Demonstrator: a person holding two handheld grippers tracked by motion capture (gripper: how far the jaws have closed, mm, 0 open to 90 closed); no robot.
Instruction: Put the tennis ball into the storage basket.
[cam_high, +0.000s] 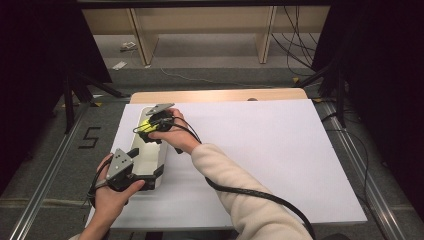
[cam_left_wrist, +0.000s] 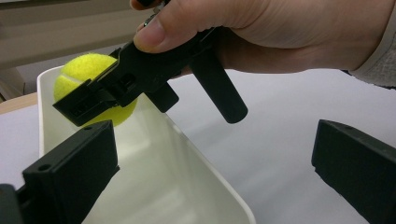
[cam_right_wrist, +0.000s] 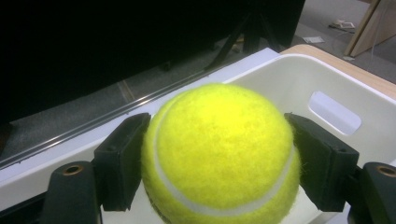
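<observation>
Yellow tennis ball (cam_right_wrist: 219, 154), round and fuzzy-felted, crossed by a curved pale seam, pinched between the two flat black pads of the right gripper (cam_right_wrist: 219, 161); pads pressed against opposite sides of the ball, felt fibres visible along the right pad's edge. Ball held above the far end of a white bin (cam_right_wrist: 327, 84), an oblong smooth-walled plastic container with rounded corners and a slot-shaped handle cut-out in its end wall. Whether the ball touches the bin floor: cannot be told.

In the high view, right gripper (cam_high: 150, 127) over the far end of the white bin (cam_high: 142, 165), gripped by a hand (cam_high: 172, 132) emerging from a cream, soft-knit sleeve (cam_high: 240, 195); grey three-cornered plate on top, thick black cable trailing back along the forearm. Left gripper (cam_high: 155, 172) at the near end of the bin, matt black and angular, likewise topped by a grey plate.

In the left gripper view, left gripper (cam_left_wrist: 215, 172) spread wide: one blocky jaw inside the bin against its glossy wall, the other outside over the white sheet, the near rim of the bin (cam_left_wrist: 205, 163) between them, nothing pinched. Beyond, the ball (cam_left_wrist: 86, 74) partly covered by the right gripper's black body.

Table (cam_high: 280, 160) covered by a flat matt white sheet, a strip of light wood exposed along the far edge.
</observation>
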